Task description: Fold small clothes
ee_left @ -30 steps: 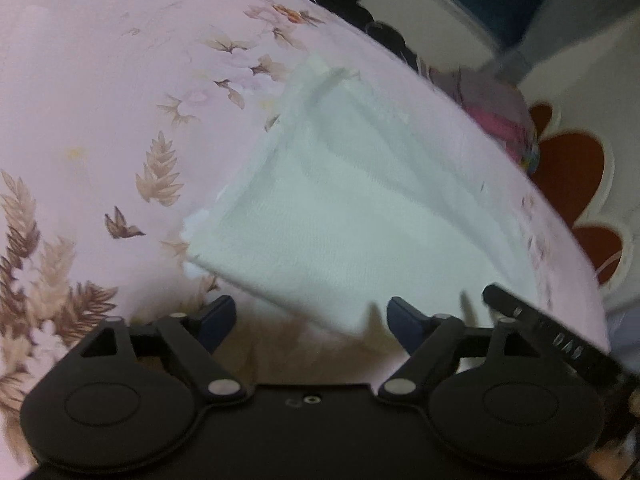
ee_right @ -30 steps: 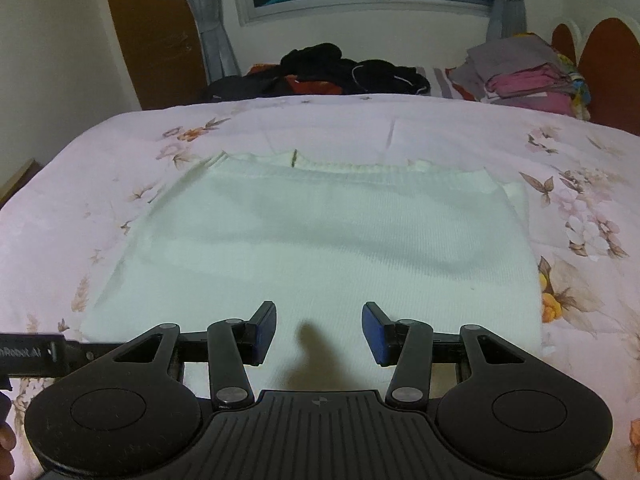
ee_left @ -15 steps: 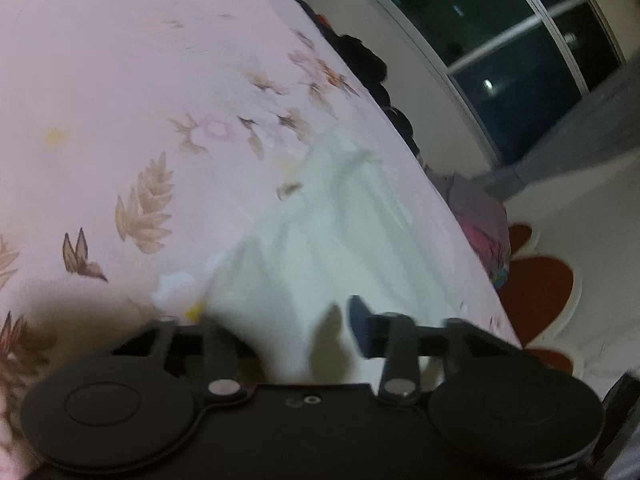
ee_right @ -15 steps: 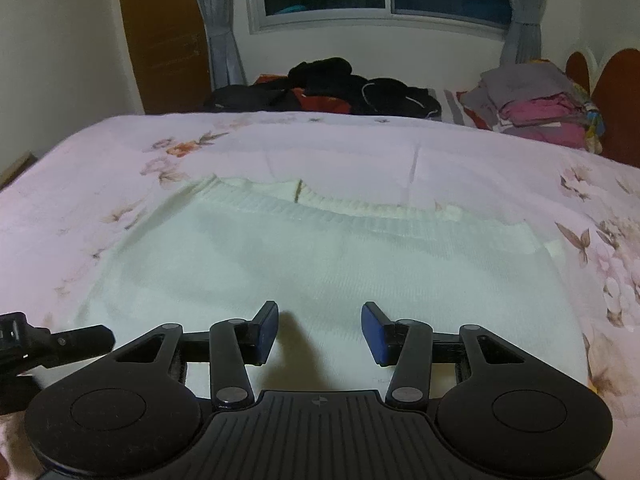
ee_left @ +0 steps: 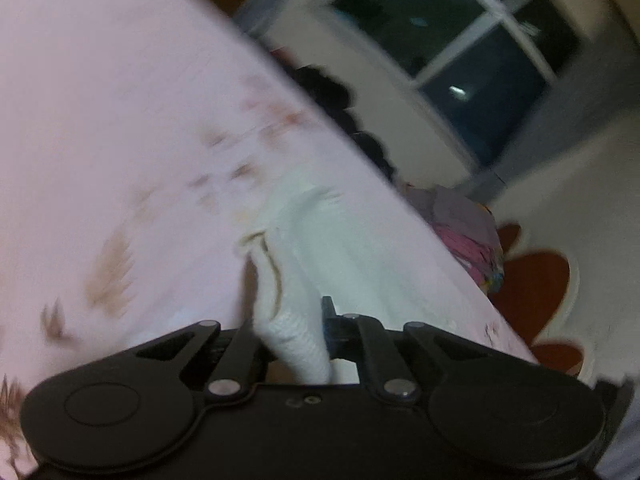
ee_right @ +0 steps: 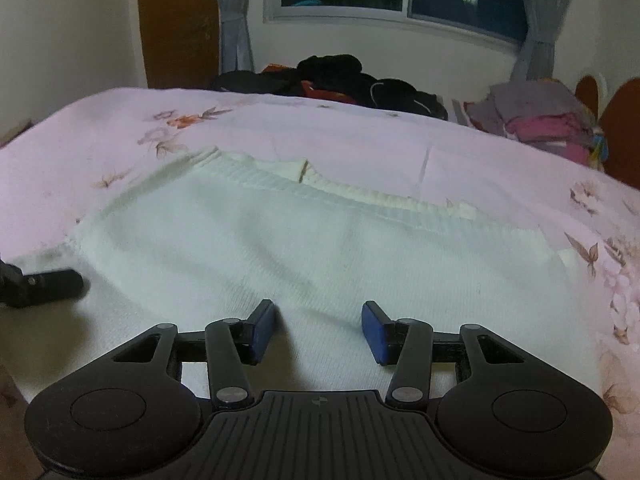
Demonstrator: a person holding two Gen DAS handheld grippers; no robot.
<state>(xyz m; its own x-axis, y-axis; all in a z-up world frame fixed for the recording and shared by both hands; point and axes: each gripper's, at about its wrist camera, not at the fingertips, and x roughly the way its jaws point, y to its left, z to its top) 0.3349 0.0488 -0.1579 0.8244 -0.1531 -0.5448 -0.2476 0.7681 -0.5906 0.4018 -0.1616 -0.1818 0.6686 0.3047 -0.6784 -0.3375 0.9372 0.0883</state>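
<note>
A white knitted garment (ee_right: 320,248) lies spread flat on the pink floral bedcover (ee_right: 360,132), its ribbed edge toward the far side. My left gripper (ee_left: 294,320) has its jaws closing tight on a bunched corner of the garment (ee_left: 332,248), and the pads press on the cloth, which rises in a ridge from them. That view is blurred. In the right wrist view a black part of the left gripper (ee_right: 44,286) shows at the garment's left edge. My right gripper (ee_right: 318,330) stands open low over the near part of the garment, with nothing pinched between its blue pads (ee_right: 262,330).
A heap of dark clothes (ee_right: 340,76) lies at the far edge of the bed below the window. A folded stack of grey and pink clothes (ee_right: 540,124) sits at the far right, beside a red-brown headboard (ee_right: 620,132).
The left gripper went from wide open to shut on the garment's near corner and tipped upward, lifting the cloth. The right gripper sank a little toward the garment and stayed open.
</note>
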